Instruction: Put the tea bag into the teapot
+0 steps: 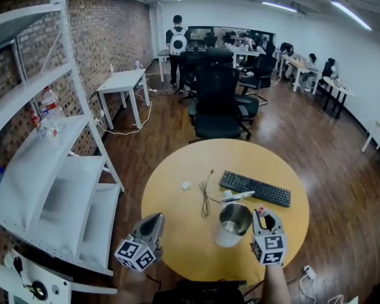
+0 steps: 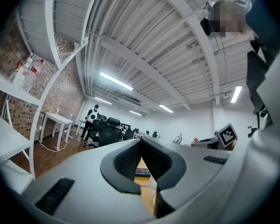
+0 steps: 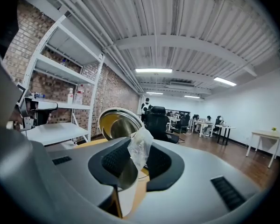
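A steel teapot stands open-topped near the front of the round yellow table. My right gripper hovers just to its right, jaws shut on a small translucent white tea bag. In the right gripper view the tea bag sticks up between the black pads, and the teapot's open mouth sits just beyond, to the left. My left gripper hangs over the table's front left edge, jaws closed with nothing between them.
A black keyboard lies behind the teapot, with a white object at its near edge. A thin cable and a small white bit lie mid-table. White shelving stands at the left, and a black office chair beyond the table.
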The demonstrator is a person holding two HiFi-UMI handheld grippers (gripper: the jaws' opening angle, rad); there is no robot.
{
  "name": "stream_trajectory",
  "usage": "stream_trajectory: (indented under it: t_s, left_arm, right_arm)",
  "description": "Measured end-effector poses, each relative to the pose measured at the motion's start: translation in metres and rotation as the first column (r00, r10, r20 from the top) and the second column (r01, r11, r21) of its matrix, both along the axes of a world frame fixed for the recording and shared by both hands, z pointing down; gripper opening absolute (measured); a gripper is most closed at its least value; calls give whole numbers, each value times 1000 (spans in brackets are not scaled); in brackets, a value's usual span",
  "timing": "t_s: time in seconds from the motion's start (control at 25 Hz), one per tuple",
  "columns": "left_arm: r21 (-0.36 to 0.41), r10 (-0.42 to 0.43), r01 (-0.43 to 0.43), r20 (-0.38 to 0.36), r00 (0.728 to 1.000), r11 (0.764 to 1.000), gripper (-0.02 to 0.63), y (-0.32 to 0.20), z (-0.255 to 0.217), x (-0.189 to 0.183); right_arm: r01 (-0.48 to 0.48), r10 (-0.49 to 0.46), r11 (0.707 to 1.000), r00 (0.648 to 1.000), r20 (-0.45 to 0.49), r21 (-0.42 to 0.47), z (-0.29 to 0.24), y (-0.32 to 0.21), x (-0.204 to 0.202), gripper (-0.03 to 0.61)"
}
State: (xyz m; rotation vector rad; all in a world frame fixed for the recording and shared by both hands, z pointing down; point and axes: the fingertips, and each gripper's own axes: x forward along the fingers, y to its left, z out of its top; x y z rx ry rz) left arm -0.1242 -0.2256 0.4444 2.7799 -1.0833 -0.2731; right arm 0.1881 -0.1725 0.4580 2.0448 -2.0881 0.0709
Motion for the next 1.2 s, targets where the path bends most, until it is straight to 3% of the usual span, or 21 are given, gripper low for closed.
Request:
stream_trajectory:
  t_s: [0.36,0.84,1.0,1.2]
  left_arm:
    - [-35,-20,20,-18,1000,999,-6,3,13,-7]
    - [-86,-78,76,-16,997,993,-6,10,30,-11]
    - [-105,-85,83,-18,996,991,-8,12,36,-11]
    - [-136,-106,103,-15,994,985,-8,18,46,-15]
  right_arm:
    - [158,-160,986,986,-55,-44,24,-26,-51,83]
    - [196,-199,977,980,-18,-83,42,-32,-44,84]
    - [207,-207,975,978,8,-86,43,-37,-46,213]
    - [221,-221,971,975,11,-91,51,-34,-42,213]
